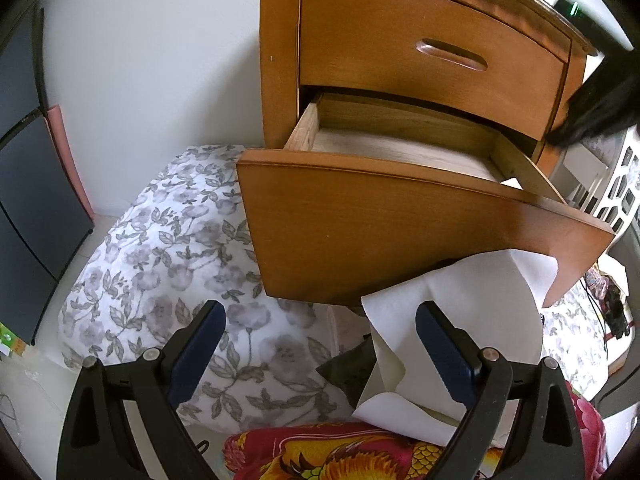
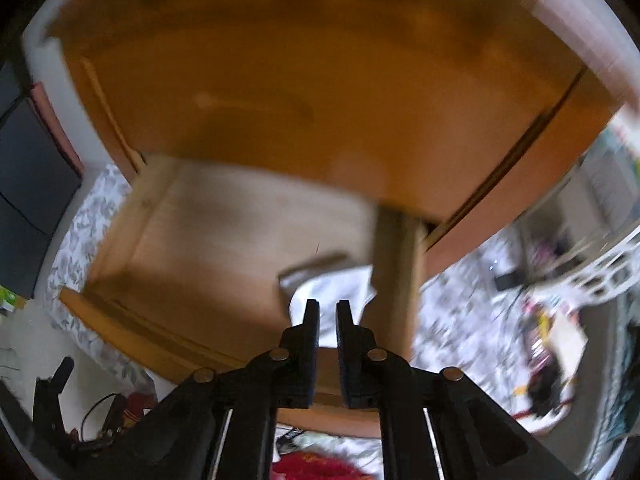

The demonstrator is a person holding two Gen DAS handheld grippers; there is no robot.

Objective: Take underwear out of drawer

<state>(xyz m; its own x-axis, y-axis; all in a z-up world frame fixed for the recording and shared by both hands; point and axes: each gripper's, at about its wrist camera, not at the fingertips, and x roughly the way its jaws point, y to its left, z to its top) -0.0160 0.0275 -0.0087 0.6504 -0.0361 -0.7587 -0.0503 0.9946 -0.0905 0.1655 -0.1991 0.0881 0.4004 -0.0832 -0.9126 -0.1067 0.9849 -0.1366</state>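
Observation:
The wooden nightstand's lower drawer [image 1: 400, 216] stands pulled out. A white piece of underwear [image 2: 328, 292] lies in its front right corner; only its tip [image 1: 512, 182] peeks over the drawer front in the left wrist view. My right gripper [image 2: 327, 312] hovers just above that white piece in a blurred view, its fingers nearly together with nothing between them. My left gripper [image 1: 320, 344] is open below the drawer front, holding nothing. A white sheet [image 1: 460, 312] hangs beside its right finger [image 1: 444, 344].
The upper drawer [image 1: 432, 48] is closed. A floral quilt [image 1: 168, 260] lies on the floor left of the nightstand, with a red patterned blanket [image 1: 340, 452] nearer. A white basket [image 2: 600, 272] and clutter sit to the right. A dark cabinet [image 1: 28, 208] stands at far left.

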